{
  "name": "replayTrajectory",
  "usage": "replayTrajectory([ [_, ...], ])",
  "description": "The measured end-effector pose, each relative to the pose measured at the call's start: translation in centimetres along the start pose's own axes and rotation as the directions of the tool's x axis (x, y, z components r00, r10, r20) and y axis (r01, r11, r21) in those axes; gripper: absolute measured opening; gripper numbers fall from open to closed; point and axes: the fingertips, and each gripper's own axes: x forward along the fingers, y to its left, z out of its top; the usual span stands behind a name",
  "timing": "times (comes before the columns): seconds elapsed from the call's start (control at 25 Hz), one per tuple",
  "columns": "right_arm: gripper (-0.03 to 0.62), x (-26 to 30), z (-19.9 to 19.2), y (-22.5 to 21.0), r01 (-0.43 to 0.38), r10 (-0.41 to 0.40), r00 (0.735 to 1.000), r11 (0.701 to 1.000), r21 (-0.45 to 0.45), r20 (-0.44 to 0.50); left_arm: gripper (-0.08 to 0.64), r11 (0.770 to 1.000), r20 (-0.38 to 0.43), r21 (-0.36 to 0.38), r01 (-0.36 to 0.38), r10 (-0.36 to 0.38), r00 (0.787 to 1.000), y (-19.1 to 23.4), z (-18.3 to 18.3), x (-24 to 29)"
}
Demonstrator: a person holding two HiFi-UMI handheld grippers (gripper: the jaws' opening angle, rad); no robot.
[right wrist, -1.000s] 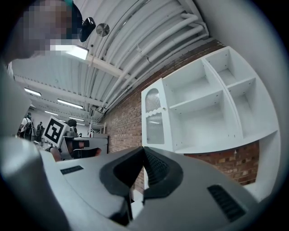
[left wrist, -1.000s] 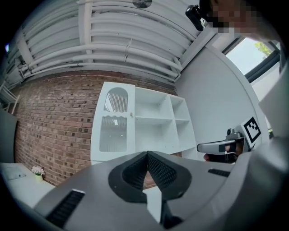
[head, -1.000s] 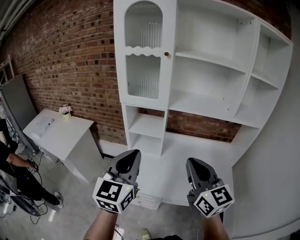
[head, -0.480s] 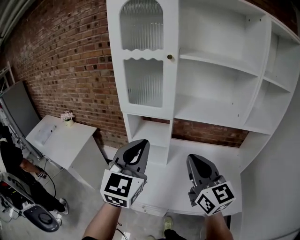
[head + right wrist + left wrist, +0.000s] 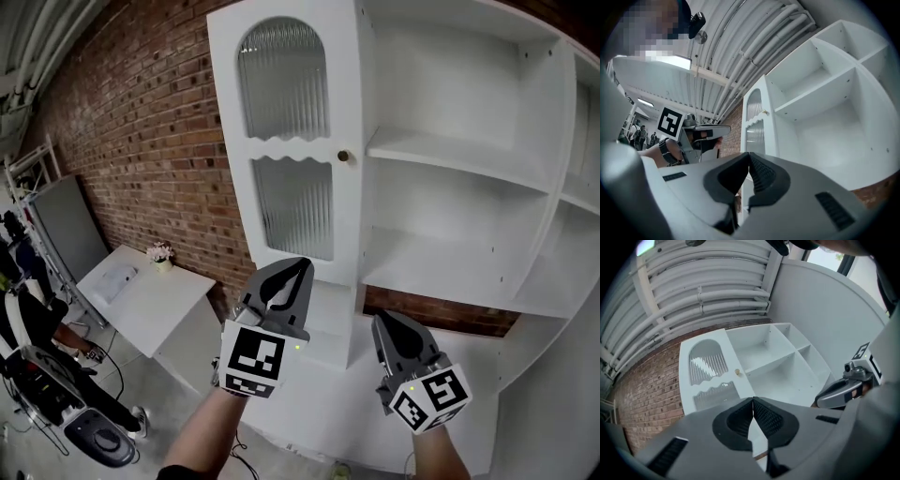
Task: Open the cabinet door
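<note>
The white cabinet door (image 5: 286, 141) has an arched ribbed-glass pane above a second ribbed pane, and it lies flush with the cabinet front. A small brass knob (image 5: 343, 156) sits on its right edge. My left gripper (image 5: 298, 265) is shut and empty, held below the door and well short of the knob. My right gripper (image 5: 384, 319) is lower and to the right, also shut with nothing in it. The left gripper view has the door (image 5: 710, 376) and knob (image 5: 737, 372) above my shut left gripper (image 5: 753, 399). In the right gripper view the door (image 5: 754, 122) stands beyond my right gripper (image 5: 749, 153).
Open white shelves (image 5: 450, 159) fill the cabinet to the right of the door. A white desk (image 5: 150, 291) with a small flower pot (image 5: 161, 253) stands at the left against the brick wall (image 5: 141, 141). A person (image 5: 28, 319) and wheeled gear (image 5: 94, 436) are at the far left.
Both grippers have risen and come closer to the cabinet, which now looms larger. The left gripper has rolled and climbed more than the right. Both stayed shut.
</note>
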Motion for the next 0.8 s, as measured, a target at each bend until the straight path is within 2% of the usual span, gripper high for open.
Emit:
replayTrajectory([
  [0.16,0.005,1.3,-0.1,-2.3,-0.033,0.033,0.999,0.999,0.005,0.010,0.006,0.991,0.009,0.124,-0.044,0.043,0.999,0.7,1.7,3.7],
  [0.32,0.005,2.3,-0.2,-4.4,-0.059,0.059,0.998,0.998,0.011,0.020,0.008,0.967,0.019,0.234,-0.101,0.099,0.995,1.9,3.7,7.0],
  [0.56,0.005,3.1,-0.3,-6.4,-0.062,0.061,0.997,0.997,0.034,0.037,0.013,0.901,0.012,0.405,-0.154,0.163,0.986,3.4,6.2,10.6],
  [0.68,0.005,3.5,-0.2,-6.6,-0.065,0.064,0.997,0.997,0.032,0.044,0.083,0.864,0.002,0.480,-0.151,0.171,0.985,3.6,6.9,12.1],
  [0.8,0.005,3.6,0.0,-7.0,-0.064,0.062,0.997,0.997,0.031,0.051,0.103,0.832,-0.011,0.536,-0.145,0.178,0.984,3.9,7.0,13.5],
])
